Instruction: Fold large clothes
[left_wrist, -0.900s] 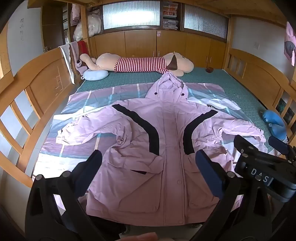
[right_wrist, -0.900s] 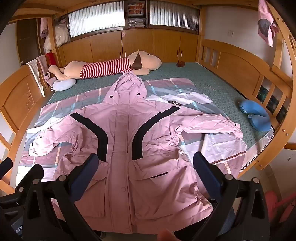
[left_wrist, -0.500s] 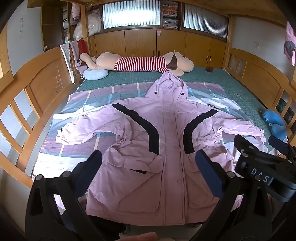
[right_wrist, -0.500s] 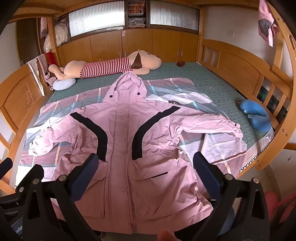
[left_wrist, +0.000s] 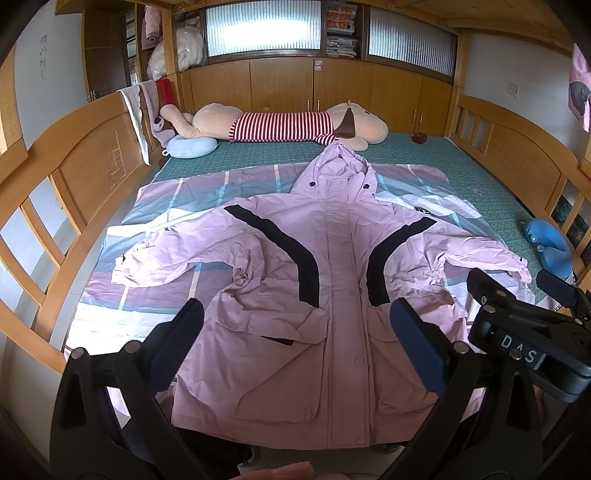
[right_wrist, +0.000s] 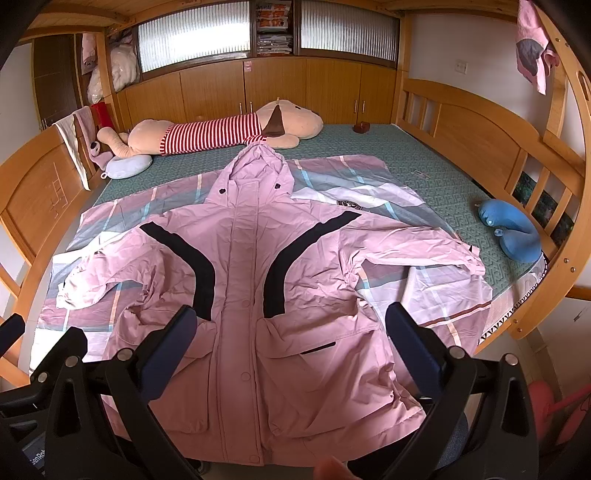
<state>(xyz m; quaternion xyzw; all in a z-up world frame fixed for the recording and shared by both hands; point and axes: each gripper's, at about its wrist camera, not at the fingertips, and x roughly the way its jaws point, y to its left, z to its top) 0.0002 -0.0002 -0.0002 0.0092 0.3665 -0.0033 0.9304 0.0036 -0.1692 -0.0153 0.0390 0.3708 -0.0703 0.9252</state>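
A large pink hooded jacket (left_wrist: 340, 288) with black stripes lies flat, front up, on a striped sheet on the bed; it also shows in the right wrist view (right_wrist: 240, 280). Both sleeves are spread out to the sides, and the hem hangs at the near bed edge. My left gripper (left_wrist: 295, 332) is open and empty, held above the hem. My right gripper (right_wrist: 290, 336) is open and empty, also above the hem. The right gripper's body (left_wrist: 524, 332) shows at the right of the left wrist view.
A striped plush toy (left_wrist: 288, 125) lies across the far end of the bed. A light blue pillow (left_wrist: 190, 147) sits far left, a blue neck pillow (right_wrist: 513, 232) at the right edge. Wooden bed rails (left_wrist: 85, 173) run along both sides.
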